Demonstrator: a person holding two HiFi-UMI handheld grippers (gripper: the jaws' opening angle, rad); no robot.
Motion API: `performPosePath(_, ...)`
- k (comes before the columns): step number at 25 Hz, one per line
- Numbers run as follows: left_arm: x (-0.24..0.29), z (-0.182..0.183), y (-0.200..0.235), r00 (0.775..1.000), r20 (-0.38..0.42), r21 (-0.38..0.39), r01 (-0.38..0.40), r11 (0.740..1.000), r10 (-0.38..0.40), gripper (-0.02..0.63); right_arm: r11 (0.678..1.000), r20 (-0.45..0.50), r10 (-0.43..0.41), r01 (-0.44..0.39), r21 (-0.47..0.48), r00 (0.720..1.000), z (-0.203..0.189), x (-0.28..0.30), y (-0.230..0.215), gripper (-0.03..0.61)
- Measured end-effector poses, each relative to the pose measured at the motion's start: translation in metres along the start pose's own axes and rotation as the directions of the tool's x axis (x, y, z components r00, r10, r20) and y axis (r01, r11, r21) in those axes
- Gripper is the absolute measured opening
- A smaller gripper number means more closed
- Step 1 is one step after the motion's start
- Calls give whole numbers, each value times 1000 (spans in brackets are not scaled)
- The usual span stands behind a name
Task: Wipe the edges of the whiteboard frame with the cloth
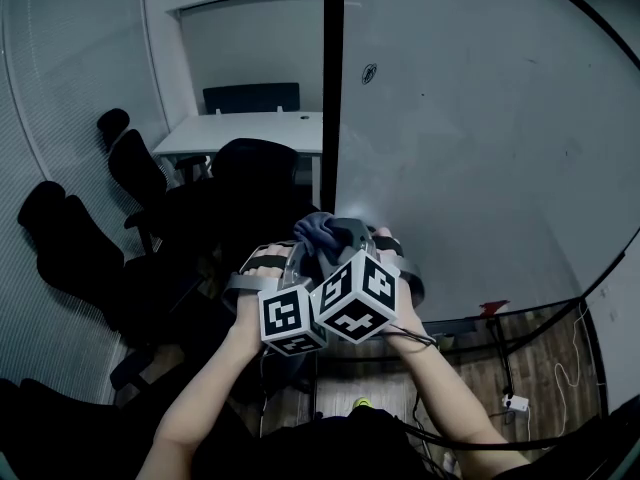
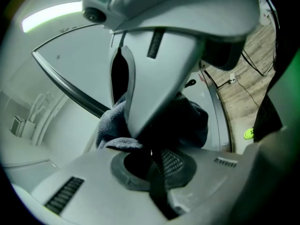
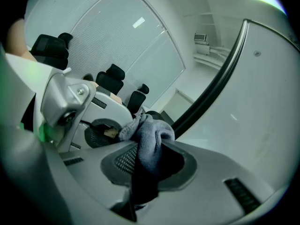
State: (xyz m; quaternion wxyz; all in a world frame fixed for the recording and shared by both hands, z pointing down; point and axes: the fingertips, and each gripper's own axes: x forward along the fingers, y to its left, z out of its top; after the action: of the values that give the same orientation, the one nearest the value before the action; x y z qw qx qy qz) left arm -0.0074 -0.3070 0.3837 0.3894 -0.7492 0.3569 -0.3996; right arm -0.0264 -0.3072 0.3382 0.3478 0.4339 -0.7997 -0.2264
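A grey-blue cloth (image 1: 318, 232) is bunched up in the air in front of the person's chest, just left of the dark upright frame (image 1: 332, 88) of a large whiteboard (image 1: 470, 148). I cannot tell whether the cloth touches the frame. The right tool (image 1: 352, 236) pinches it. In the right gripper view the cloth (image 3: 147, 135) rises in a soft fold out of the narrow slit where the right tool's (image 3: 152, 156) two jaws press together. The left tool (image 1: 290, 258) is tucked close against the right one, so the two tips meet at the cloth. In the left gripper view the left tool's (image 2: 150, 154) jaws are drawn together, leaving only a thin dark slit. The cloth (image 2: 112, 132) lies bunched right at their tips, but it is not clear whether any of it is caught between them. The pale body of the right tool (image 2: 150, 78) fills the top of that view. Each tool carries a cube with black and white square markers, the left cube (image 1: 292, 318) and the right cube (image 1: 358, 298) side by side and nearly touching. The person's left hand (image 1: 264, 266) and right hand (image 1: 406, 306) grip the tools, bare forearms running down to the bottom edge. The frame (image 3: 211, 93) shows as a dark curved bar beside the white board surface (image 3: 262, 102). To the left, beyond the frame, stand several black office chairs (image 1: 75, 248) and a white table (image 1: 245, 133). Wooden floor (image 1: 540, 348) shows under the whiteboard at lower right.
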Motion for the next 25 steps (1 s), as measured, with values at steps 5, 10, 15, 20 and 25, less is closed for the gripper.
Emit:
performPosePath(5,2,-4,-10,1000,-2,-10,14,1000,-14,17,1000,-2,5,-5,20,1000,-7,3,9,95)
performPosePath(10,6,-10,-24,999,-8,-18,42,999,-42,17,999,-12,29,-29,40,1000,-17,9,19,95)
performPosePath(15,8,-12,-27,999,-7,-37,46,998,-46,17,999,-16,34,-33,39,999,-19,11,22,94)
performPosePath(20,10,-18,-40,998,-8,-46,65,997,-65,17,996,-14,54,-52,72,998,-28,15,32,95)
performPosePath(25,8,-19,-42,998,8,-93,67,993,-66,15,989,6,77,-77,128,997,-30,17,36,94)
